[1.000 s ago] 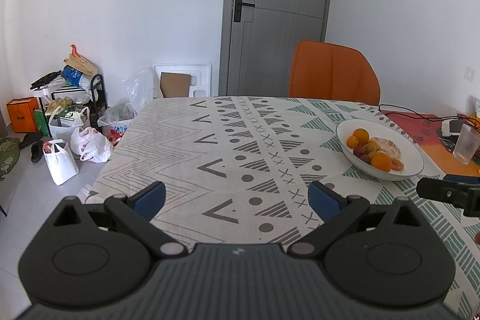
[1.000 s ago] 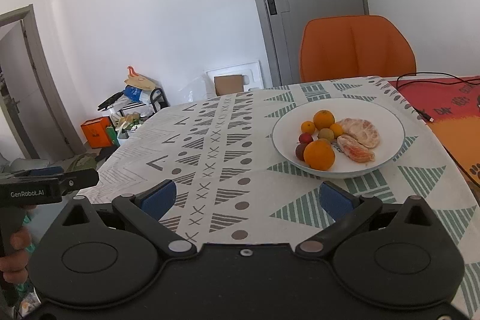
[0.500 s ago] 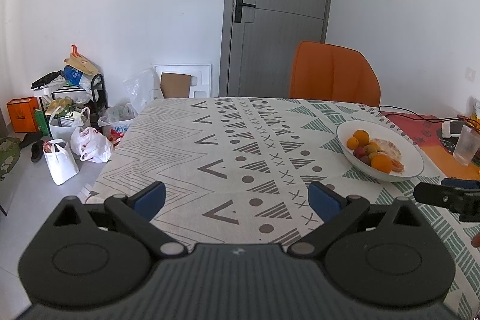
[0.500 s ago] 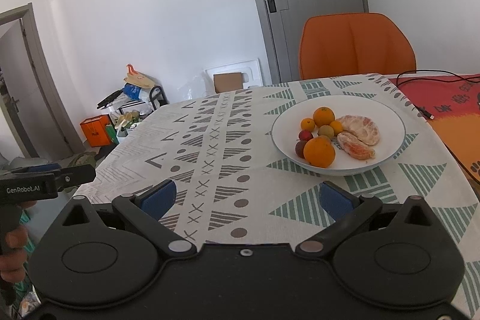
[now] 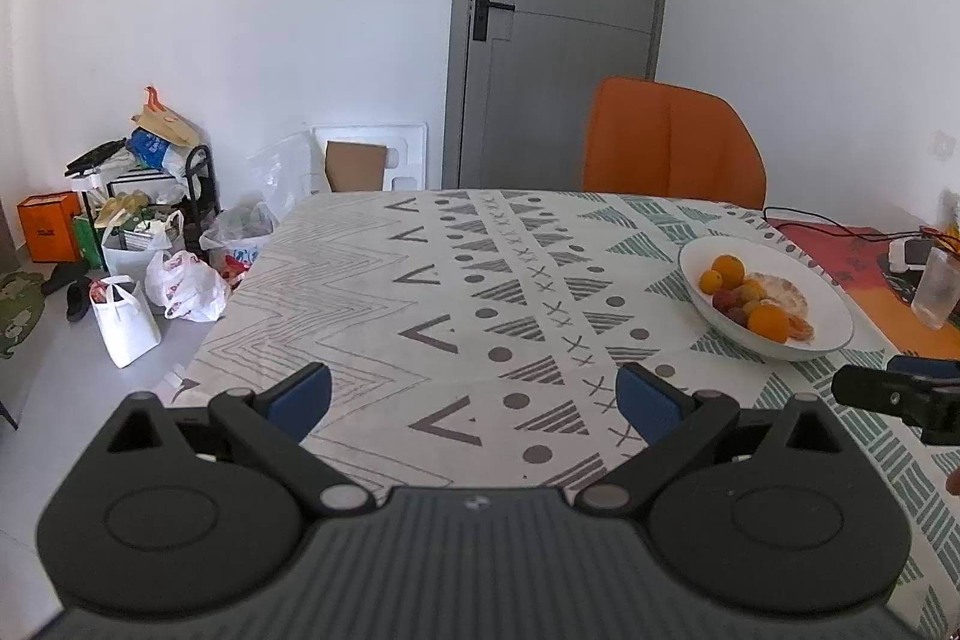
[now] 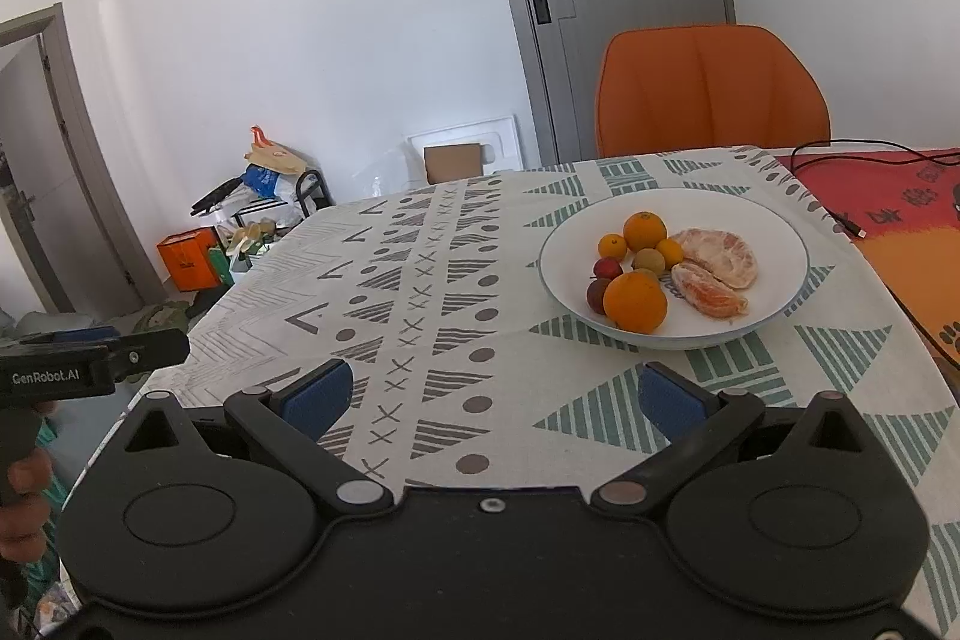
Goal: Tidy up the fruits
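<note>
A white plate on the patterned tablecloth holds oranges, small red and yellow fruits and peeled citrus pieces. My right gripper is open and empty, above the cloth just short of the plate. My left gripper is open and empty over the cloth; the plate lies to its far right. The right gripper's tip shows in the left wrist view.
An orange chair stands behind the table. A clear cup and a black cable sit on the red mat at the right. Bags and boxes clutter the floor at the left.
Both grippers have drifted slightly forward towards the table; the plate looks a little nearer in the right wrist view. Both stay open.
</note>
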The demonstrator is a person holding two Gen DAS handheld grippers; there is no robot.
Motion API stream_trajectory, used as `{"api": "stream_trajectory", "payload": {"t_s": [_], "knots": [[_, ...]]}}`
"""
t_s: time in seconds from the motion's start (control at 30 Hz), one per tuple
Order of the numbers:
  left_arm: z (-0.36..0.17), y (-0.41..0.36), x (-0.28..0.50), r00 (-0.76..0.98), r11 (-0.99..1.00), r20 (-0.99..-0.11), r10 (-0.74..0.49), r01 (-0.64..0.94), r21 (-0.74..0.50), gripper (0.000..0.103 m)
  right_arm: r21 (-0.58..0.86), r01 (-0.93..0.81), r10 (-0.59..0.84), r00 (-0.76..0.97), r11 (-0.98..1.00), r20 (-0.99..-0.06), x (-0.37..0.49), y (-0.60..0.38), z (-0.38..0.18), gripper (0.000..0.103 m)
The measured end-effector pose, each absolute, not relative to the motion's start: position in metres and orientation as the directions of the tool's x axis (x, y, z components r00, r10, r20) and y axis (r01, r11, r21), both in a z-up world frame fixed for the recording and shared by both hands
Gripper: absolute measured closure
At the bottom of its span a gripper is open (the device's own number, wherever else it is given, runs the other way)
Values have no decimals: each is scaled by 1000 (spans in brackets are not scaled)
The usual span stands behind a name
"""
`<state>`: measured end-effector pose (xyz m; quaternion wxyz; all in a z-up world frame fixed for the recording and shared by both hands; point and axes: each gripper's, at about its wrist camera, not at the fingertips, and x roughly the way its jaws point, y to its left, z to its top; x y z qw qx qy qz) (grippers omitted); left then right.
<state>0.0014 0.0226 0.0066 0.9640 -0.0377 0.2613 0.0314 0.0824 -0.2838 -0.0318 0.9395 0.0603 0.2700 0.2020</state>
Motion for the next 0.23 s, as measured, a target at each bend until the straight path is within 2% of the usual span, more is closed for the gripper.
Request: {"api": "stream_trajectory", "payload": {"t_s": [0.23], "knots": [[8,23,1,863,995,-505,33,-76,-66,3,222,-346,412,771,911,-486,84,-284,-33,0]]}}
